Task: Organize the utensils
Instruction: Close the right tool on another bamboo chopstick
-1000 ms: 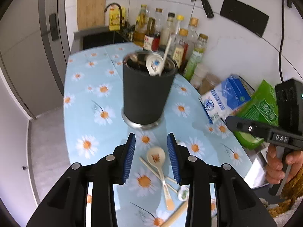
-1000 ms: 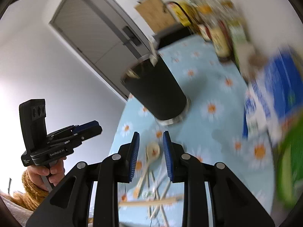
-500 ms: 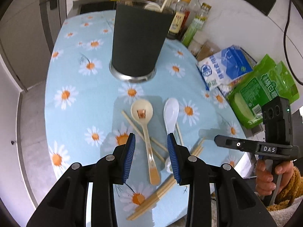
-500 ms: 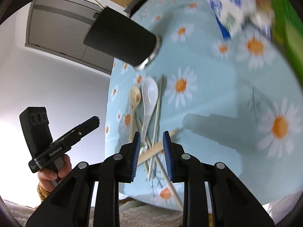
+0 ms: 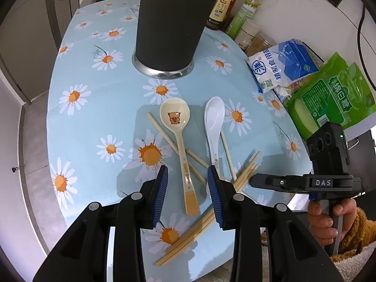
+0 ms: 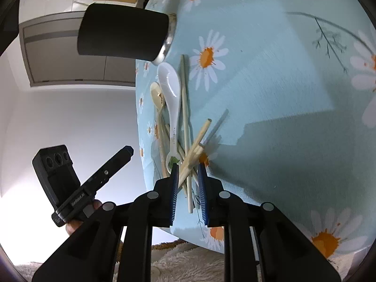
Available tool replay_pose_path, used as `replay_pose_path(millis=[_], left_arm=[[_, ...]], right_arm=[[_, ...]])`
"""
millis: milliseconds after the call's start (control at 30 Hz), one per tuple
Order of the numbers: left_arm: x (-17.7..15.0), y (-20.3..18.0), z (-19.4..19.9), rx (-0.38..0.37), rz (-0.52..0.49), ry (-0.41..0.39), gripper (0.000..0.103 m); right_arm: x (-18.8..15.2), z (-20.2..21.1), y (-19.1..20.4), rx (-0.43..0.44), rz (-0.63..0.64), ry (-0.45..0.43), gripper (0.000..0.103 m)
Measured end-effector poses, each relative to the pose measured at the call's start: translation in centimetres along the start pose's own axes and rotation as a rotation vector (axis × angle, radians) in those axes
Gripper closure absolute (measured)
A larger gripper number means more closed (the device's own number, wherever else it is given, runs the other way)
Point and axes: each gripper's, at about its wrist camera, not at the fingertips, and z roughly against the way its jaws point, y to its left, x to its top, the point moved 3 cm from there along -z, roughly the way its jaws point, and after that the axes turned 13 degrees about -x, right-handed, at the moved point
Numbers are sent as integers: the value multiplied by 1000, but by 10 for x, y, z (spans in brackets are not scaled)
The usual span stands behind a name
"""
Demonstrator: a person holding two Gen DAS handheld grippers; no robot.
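Note:
A black utensil cup (image 5: pixel 174 21) stands upright on the daisy tablecloth (image 5: pixel 94 108); it also shows in the right wrist view (image 6: pixel 122 35). In front of it lie a cream spoon (image 5: pixel 179 141) with a bear print, a white spoon (image 5: pixel 213 131) and several wooden chopsticks (image 5: pixel 244 171). My left gripper (image 5: pixel 188 195) is open, its jaws either side of the cream spoon's handle end. My right gripper (image 6: pixel 188 183) is open, low at the table edge, with chopstick ends (image 6: pixel 191 157) between its jaws. The white spoon (image 6: pixel 172 108) lies just beyond.
Sauce bottles (image 5: pixel 235 4) stand behind the cup by the wall. A blue and white salt bag (image 5: pixel 282 65) and green packets (image 5: pixel 329 98) lie at the right. The right gripper's body (image 5: pixel 326 176) shows at the table's right edge. A fluffy cloth (image 6: pixel 188 258) lies below.
Both grippers have dropped from cup height down toward the utensils near the table's front edge. The left now straddles the cream spoon's handle; the right has closed in on the chopstick ends.

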Motion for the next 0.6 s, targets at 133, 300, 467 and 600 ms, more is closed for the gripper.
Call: replay_pose_path(millis=[133, 300, 467, 600], left_arm=[[0, 0, 0, -5, -7, 8, 69], [0, 2, 0, -2, -9, 13, 69], [2, 3, 0, -3, -10, 12, 69], [3, 6, 0, -3, -9, 10, 69]], right_arm=[[3, -5, -2, 18, -19, 3, 89], [6, -6, -3, 21, -26, 0, 93], [7, -7, 0, 14, -20, -7, 95], [6, -2, 1, 6, -21, -16, 95]])
